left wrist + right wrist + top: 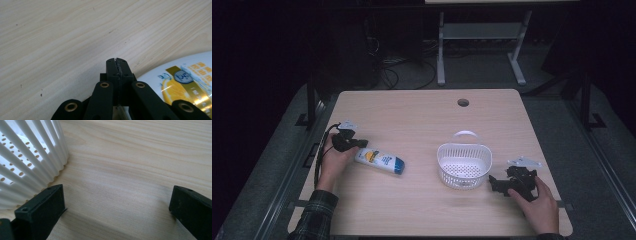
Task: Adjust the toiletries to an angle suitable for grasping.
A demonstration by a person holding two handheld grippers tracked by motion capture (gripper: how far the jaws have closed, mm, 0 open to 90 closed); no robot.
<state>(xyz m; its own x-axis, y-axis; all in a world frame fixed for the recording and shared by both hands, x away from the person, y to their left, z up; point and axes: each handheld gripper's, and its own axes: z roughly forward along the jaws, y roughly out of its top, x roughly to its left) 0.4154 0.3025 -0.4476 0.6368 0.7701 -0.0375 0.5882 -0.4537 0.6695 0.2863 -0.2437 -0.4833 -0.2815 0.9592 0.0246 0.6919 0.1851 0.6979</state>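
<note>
Left tool (362, 143) hovering with jaws pressed together on nothing, sitting just beside the near end of the sunscreen bottle (380, 161). Bottle lying flat on the surface (412, 120), long axis running away from that tool toward the white basket (463, 166). Right tool (496, 184) resting wide open and empty beside the basket, well apart from the bottle; left being the nearer.
</note>
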